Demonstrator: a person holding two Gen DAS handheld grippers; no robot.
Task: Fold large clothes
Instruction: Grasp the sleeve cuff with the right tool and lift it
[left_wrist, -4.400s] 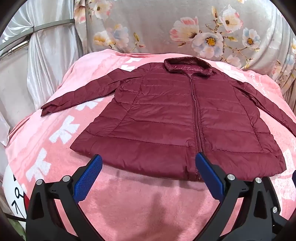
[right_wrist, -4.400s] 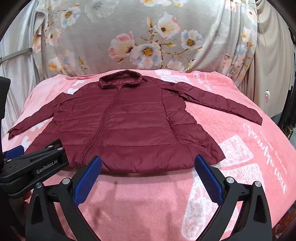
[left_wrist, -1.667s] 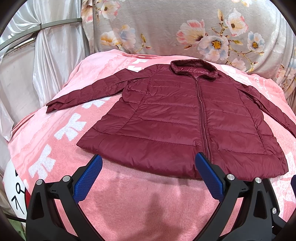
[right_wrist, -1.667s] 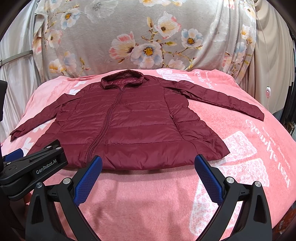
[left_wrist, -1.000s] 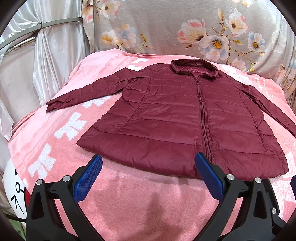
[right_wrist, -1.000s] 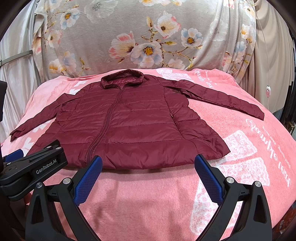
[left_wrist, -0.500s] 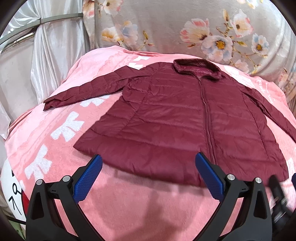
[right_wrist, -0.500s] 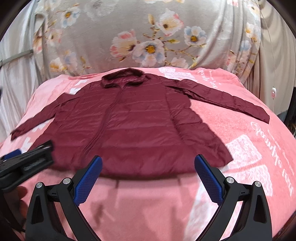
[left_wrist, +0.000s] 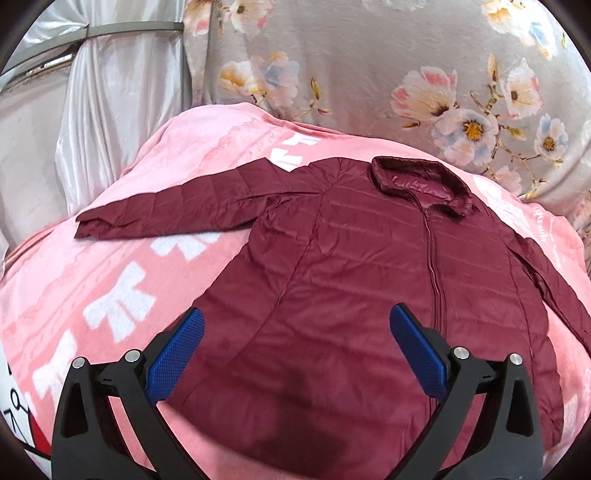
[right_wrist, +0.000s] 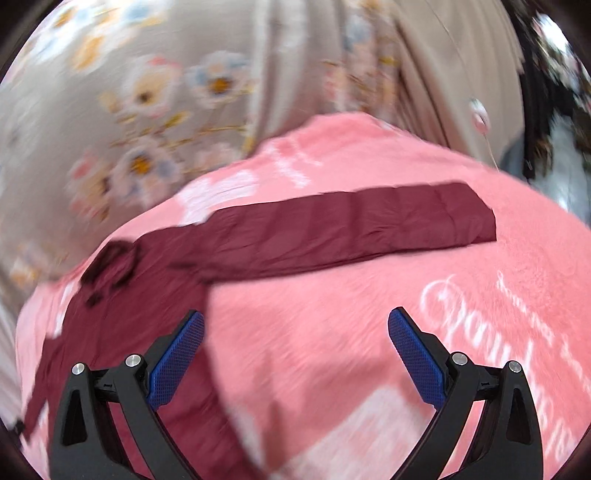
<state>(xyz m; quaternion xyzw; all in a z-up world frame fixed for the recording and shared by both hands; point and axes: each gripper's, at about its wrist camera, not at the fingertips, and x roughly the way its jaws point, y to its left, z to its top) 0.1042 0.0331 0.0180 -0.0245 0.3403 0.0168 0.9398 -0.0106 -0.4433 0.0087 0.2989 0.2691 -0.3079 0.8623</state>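
Left wrist view only: the whole front of the maroon jacket (left_wrist: 369, 288), its zip (left_wrist: 434, 280) running from the collar (left_wrist: 417, 177) at upper centre-right down to the hem at the bottom of the frame; one sleeve (left_wrist: 177, 206) reaching to the left of the frame; a silver curtain (left_wrist: 92, 110) at upper left.

Right wrist view only: the other sleeve (right_wrist: 351, 229) in full, to its square cuff at right of centre; white script printed on the pink blanket (right_wrist: 369, 314) at lower right; a beige curtain (right_wrist: 443, 74) at upper right. This view is motion-blurred.

Both views: floral fabric (left_wrist: 406, 74) behind the bed.

Jacket position: spread flat, front up, on the pink blanket.

Jacket long axis: in the left view, collar toward the top of the frame, hem toward the bottom; sleeves spread sideways.

Sleeve axis in right view: nearly level across the middle of the frame, cuff to the right, shoulder to the left.

Left gripper (left_wrist: 297, 347): jaws spread wide, holding nothing; the jacket's lower body fills the gap between them, and the zip passes just beside the right-hand finger.

Right gripper (right_wrist: 295, 350): jaws spread wide, holding nothing; bare blanket lies between them, the jacket's side edge runs by the left-hand finger, and the sleeve lies above the fingertips in the frame.
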